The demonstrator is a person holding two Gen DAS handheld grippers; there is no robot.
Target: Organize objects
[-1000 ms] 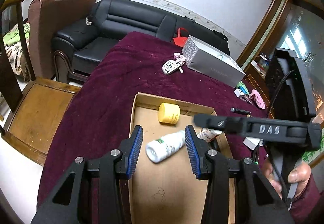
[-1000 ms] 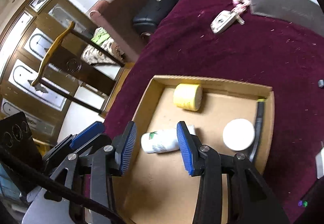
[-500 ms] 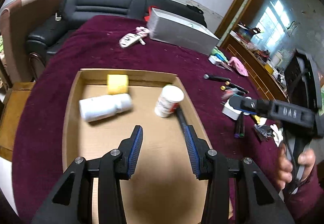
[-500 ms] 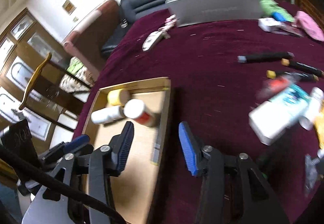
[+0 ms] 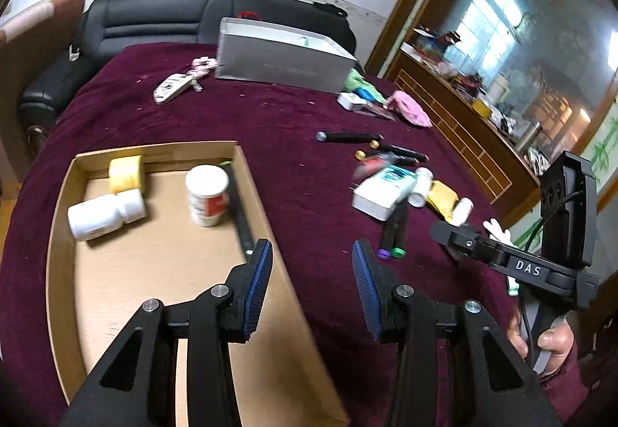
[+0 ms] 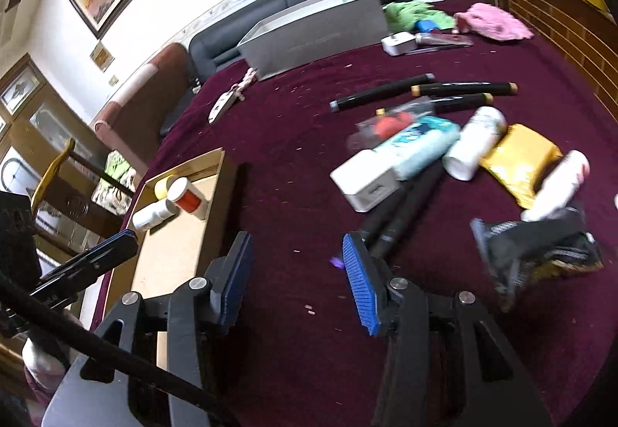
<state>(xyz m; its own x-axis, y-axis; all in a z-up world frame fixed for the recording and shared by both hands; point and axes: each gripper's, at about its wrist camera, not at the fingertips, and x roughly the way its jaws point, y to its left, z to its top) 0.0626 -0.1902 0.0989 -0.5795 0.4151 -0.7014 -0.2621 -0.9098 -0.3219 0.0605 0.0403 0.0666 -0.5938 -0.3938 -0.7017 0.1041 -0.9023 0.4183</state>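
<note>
A cardboard tray (image 5: 61, 191) on the maroon cloth holds a lying white bottle (image 5: 104, 212), a yellow jar (image 5: 124, 173), an upright white bottle with a red label (image 5: 206, 195) and a black pen (image 5: 240, 212). My left gripper (image 5: 309, 272) is open and empty over the tray's right edge. My right gripper (image 6: 295, 272) is open and empty above bare cloth, just left of a pile: white box (image 6: 365, 182), teal tube (image 6: 419, 145), white bottle (image 6: 473, 143), yellow packet (image 6: 519, 160), black markers (image 6: 390, 222). The tray shows at the left in the right wrist view (image 6: 185, 245).
A grey open box (image 5: 282, 60) stands at the back of the table, with a key fob (image 5: 172, 87) to its left and pink cloth (image 5: 409, 110) to its right. A dark wrapper (image 6: 540, 249) lies at right. A black sofa (image 5: 162, 17) is behind.
Both grippers have swung right, from over the bottles in the tray toward the pile of loose items. Both stay open and empty.
</note>
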